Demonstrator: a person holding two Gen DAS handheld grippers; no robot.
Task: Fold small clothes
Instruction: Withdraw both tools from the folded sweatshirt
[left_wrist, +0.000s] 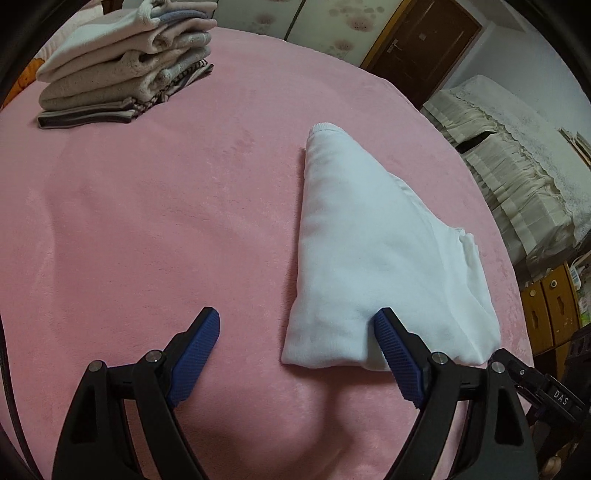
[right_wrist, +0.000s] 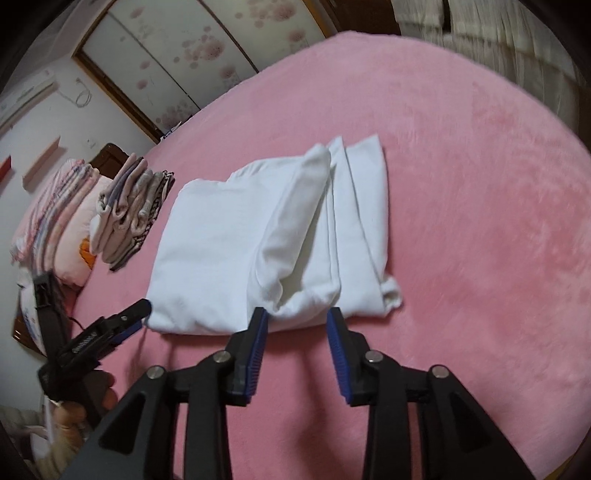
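Both our left gripper (left_wrist: 297, 325) and right gripper (right_wrist: 297, 317) hang released beside the soft, light, folded white cotton garment (right_wrist: 258, 240) on the pink fleece blanket (right_wrist: 480, 184); we judge its near folded edge best to pinch.

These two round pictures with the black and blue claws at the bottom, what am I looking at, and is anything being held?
Each picture comes from a fisheye camera on a hand-held two-finger gripper, looking forward along its fingers. A person holds one per hand; there is no robot. The left wrist view shows the left gripper, open. The right wrist view shows the right gripper, also open. Neither holds anything. On the pink blanket lies a partly folded white garment, just ahead of both grippers. Farther back sits a stack of folded clothes.
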